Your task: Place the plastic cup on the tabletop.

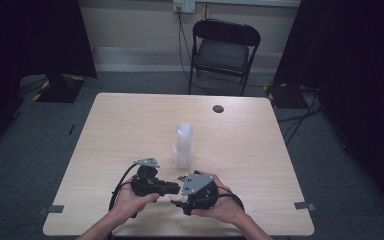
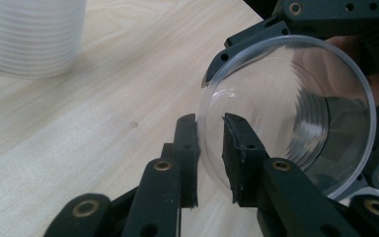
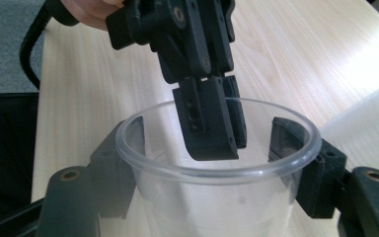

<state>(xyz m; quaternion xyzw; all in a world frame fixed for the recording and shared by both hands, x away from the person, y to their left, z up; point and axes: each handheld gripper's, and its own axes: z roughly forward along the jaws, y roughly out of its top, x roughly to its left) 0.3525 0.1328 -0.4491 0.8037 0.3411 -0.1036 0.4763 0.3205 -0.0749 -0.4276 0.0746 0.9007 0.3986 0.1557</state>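
Observation:
A clear plastic cup [image 3: 217,207] lies on its side above the table's front edge, my right gripper [image 3: 207,136] shut on its outer wall just below the rim. In the left gripper view the cup [image 2: 301,98] opens toward the camera. My left gripper [image 2: 209,123] straddles its rim, one finger inside and one outside. A small gap shows on each side of the wall, so it is open. In the high view the left gripper [image 1: 172,189] and right gripper [image 1: 182,197] meet tip to tip. A stack of clear cups [image 1: 183,145] stands upright just behind them.
The light wooden table [image 1: 130,125] has a dark cable hole [image 1: 218,108] near its far edge. A black folding chair [image 1: 222,47] stands beyond the table by the wall. The cup stack [image 2: 29,34] is near the left gripper's upper left.

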